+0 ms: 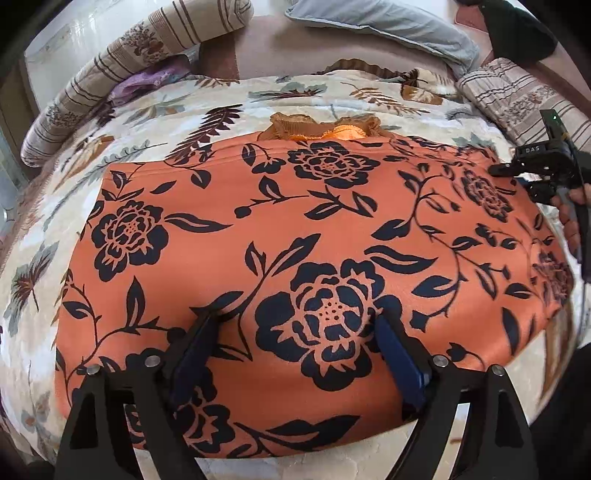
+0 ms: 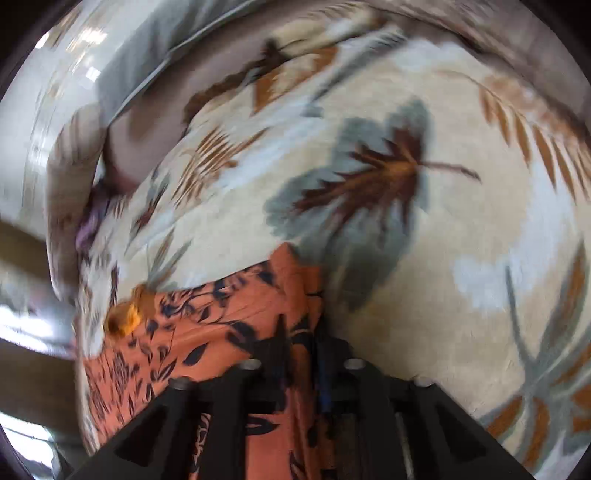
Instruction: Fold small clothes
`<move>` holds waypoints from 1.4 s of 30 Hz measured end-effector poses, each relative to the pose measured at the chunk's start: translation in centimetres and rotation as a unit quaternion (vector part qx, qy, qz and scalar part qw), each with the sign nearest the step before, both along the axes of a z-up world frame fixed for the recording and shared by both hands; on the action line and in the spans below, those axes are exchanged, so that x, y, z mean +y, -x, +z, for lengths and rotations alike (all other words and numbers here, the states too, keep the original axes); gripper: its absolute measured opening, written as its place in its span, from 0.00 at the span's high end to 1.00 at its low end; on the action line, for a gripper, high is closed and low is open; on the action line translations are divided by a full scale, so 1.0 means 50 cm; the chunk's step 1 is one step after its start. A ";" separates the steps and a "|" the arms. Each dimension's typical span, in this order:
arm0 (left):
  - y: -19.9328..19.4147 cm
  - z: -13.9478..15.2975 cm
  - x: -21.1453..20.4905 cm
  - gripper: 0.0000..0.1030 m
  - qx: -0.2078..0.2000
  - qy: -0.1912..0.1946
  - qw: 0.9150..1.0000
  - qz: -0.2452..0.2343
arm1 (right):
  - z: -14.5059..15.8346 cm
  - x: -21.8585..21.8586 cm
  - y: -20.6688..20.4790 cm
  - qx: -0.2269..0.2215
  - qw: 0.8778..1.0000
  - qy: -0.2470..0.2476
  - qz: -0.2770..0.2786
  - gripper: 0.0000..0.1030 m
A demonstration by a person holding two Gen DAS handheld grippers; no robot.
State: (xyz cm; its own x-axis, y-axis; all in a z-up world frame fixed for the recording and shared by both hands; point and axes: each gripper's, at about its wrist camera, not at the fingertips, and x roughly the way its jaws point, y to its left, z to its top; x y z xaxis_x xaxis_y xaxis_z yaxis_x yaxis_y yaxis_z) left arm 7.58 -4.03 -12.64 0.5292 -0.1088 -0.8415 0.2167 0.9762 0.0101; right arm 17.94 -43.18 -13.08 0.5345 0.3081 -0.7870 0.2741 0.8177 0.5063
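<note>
Bed with cream plush leaf-print blanket (image 1: 155, 122) is the work surface; rolled striped quilts (image 1: 122, 66) and a grey pillow (image 1: 388, 26) pushed to the far edge, probably to keep the middle free for folding

Orange floral-print garment with dark navy flowers (image 1: 280, 236) lies spread flat across the blanket, frilly orange collar (image 1: 325, 127) at the far edge. Looks like it's laid out smooth so the sides can be folded in

Left claw (image 1: 295, 350) sits low over the near middle of the garment, blue pads wide apart, a big flower print between them, nothing pinched. Cloth directly under it; I read it as hovering or pinning lightly, can't tell contact

Right claw (image 2: 299, 354) is at the garment's right edge, a person's hand visible behind it in the left wrist view. Right wrist view is blurred, but a ridge of orange cloth runs up between the narrow jaws – looks clamped on the garment edge, likely to carry that side over for the fold
</note>
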 end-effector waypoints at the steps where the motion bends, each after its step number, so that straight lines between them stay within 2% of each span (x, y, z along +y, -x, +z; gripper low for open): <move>1: 0.002 0.012 0.011 0.16 -0.001 0.016 1.000 0.001 | 0.015 0.012 0.009 0.004 1.000 0.026 0.000 0.56; 2: 0.006 0.028 0.025 0.16 -0.007 0.031 0.999 0.007 | 0.032 0.022 0.018 0.002 0.999 0.048 -0.001 0.35; 3: 0.016 0.053 0.046 0.16 -0.023 0.045 0.999 0.018 | 0.058 0.035 0.035 -0.015 0.997 0.077 -0.007 0.33; 5: 0.037 0.084 0.076 0.16 -0.046 0.057 0.997 0.030 | 0.102 0.055 0.069 -0.047 0.994 0.102 -0.013 0.33; 7: 0.064 0.110 0.121 0.16 -0.062 0.068 0.995 0.050 | 0.138 0.080 0.110 -0.079 0.993 0.087 -0.005 0.33; 9: 0.079 0.119 0.169 0.16 -0.067 0.071 0.993 0.072 | 0.161 0.136 0.143 -0.097 0.993 0.060 0.037 0.33; 11: 0.080 0.115 0.227 0.16 -0.059 0.082 0.989 0.104 | 0.162 0.198 0.164 -0.099 0.991 0.030 0.079 0.32; 13: 0.069 0.095 0.275 0.19 -0.027 0.101 0.986 0.130 | 0.147 0.247 0.190 -0.096 0.989 0.003 0.113 0.32; 14: 0.060 0.071 0.303 0.32 0.004 0.125 0.983 0.138 | 0.132 0.264 0.202 -0.091 0.989 -0.011 0.120 0.32; 15: 0.050 0.049 0.317 0.58 0.033 0.136 0.980 0.141 | 0.109 0.278 0.210 -0.083 0.988 -0.018 0.127 0.32; 16: 0.044 0.015 0.335 0.73 0.069 0.138 0.976 0.153 | 0.083 0.292 0.212 -0.069 0.989 -0.015 0.133 0.32; 17: 0.046 0.003 0.346 0.83 0.076 0.143 0.974 0.160 | 0.056 0.297 0.210 -0.050 0.991 -0.006 0.127 0.32; 18: 0.050 -0.003 0.363 0.83 0.071 0.164 0.971 0.158 | 0.034 0.294 0.213 -0.037 0.992 -0.006 0.122 0.32; 19: 0.052 -0.001 0.370 0.83 0.072 0.166 0.971 0.157 | 0.013 0.290 0.214 -0.036 0.992 -0.017 0.121 0.32; 20: 0.051 0.004 0.373 0.84 0.074 0.157 0.972 0.157 | 0.011 0.283 0.219 -0.051 0.992 -0.026 0.116 0.32; 22: 0.048 0.027 0.380 0.84 0.067 0.162 0.973 0.147 | 0.013 0.275 0.221 -0.051 0.992 -0.038 0.112 0.32; 25: 0.016 0.072 0.380 0.80 0.038 0.166 0.977 0.125 | 0.009 0.267 0.219 -0.052 0.991 -0.048 0.110 0.32; 27: -0.026 0.087 0.376 0.65 0.034 0.157 0.980 0.113 | 0.006 0.270 0.222 -0.059 0.991 -0.048 0.110 0.32; 28: -0.052 0.091 0.371 0.62 0.033 0.150 0.982 0.109 | 0.004 0.271 0.222 -0.061 0.991 -0.049 0.110 0.32; 31: -0.140 0.084 0.346 0.60 0.043 0.127 0.987 0.089 | 0.005 0.269 0.229 -0.064 0.990 -0.052 0.114 0.31; 34: -0.237 0.042 0.328 0.62 0.059 0.079 0.991 0.089 | 0.002 0.261 0.230 -0.066 0.989 -0.059 0.114 0.31; 35: -0.259 0.023 0.338 0.70 0.073 0.077 0.989 0.106 | 0.002 0.261 0.230 -0.067 0.989 -0.059 0.115 0.31; 36: -0.285 0.004 0.360 0.71 0.090 0.089 0.984 0.128 | 0.002 0.261 0.229 -0.067 0.989 -0.059 0.117 0.31; 39: -0.320 -0.011 0.412 0.71 0.097 0.151 0.968 0.173 | 0.002 0.262 0.231 -0.069 0.989 -0.056 0.120 0.31; 42: -0.316 -0.001 0.404 0.71 0.083 0.124 0.975 0.166 | -0.002 0.261 0.230 -0.072 0.988 -0.064 0.120 0.28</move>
State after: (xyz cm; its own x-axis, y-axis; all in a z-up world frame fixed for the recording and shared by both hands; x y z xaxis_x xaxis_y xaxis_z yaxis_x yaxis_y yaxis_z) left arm 23.37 16.14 -12.70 0.4284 -0.1654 -0.8883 -0.1325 0.9610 -0.2428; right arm 6.46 -30.12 -13.15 0.5383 0.5306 -0.6547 -0.0018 0.7776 0.6287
